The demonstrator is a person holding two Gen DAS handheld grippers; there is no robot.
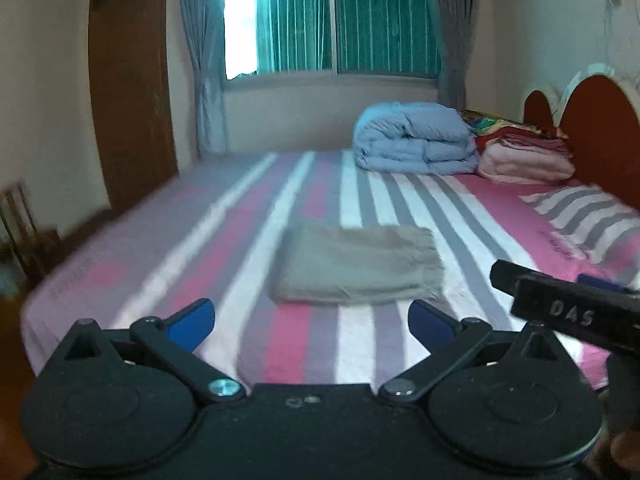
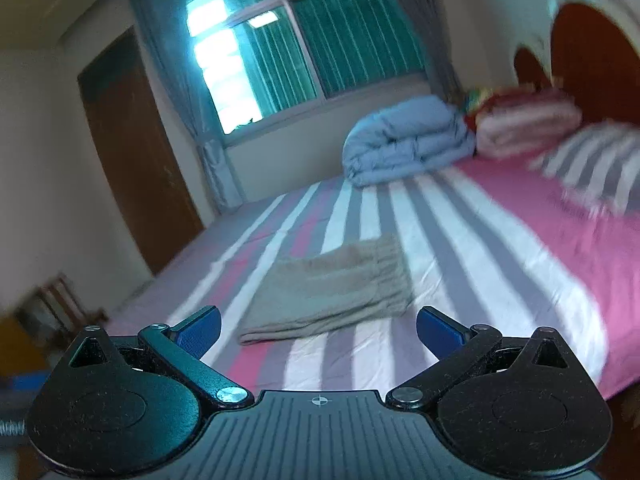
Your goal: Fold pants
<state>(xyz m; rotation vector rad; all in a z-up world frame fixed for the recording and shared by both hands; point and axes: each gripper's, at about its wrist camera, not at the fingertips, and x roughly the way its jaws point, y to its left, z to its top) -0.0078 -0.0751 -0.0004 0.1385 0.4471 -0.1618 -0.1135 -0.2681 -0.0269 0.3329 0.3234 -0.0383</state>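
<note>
Pants (image 1: 356, 266) lie folded on the bed (image 1: 200, 240), beyond both grippers' spread, empty fingers (image 2: 200, 326).

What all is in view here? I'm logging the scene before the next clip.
Pants: one, beige, folded flat on the middle of the bed.
Bed: one, pink, white and grey striped sheet.
Duvet: one, light blue, folded at the far end of the bed.
Blankets: a pink and red stack, right of the duvet.
Pillow: one, striped, by the headboard.
Window: one, green-tinted, far wall.
Door: one, brown, left.
Left gripper: open, empty.
Right gripper: open, empty.
</note>
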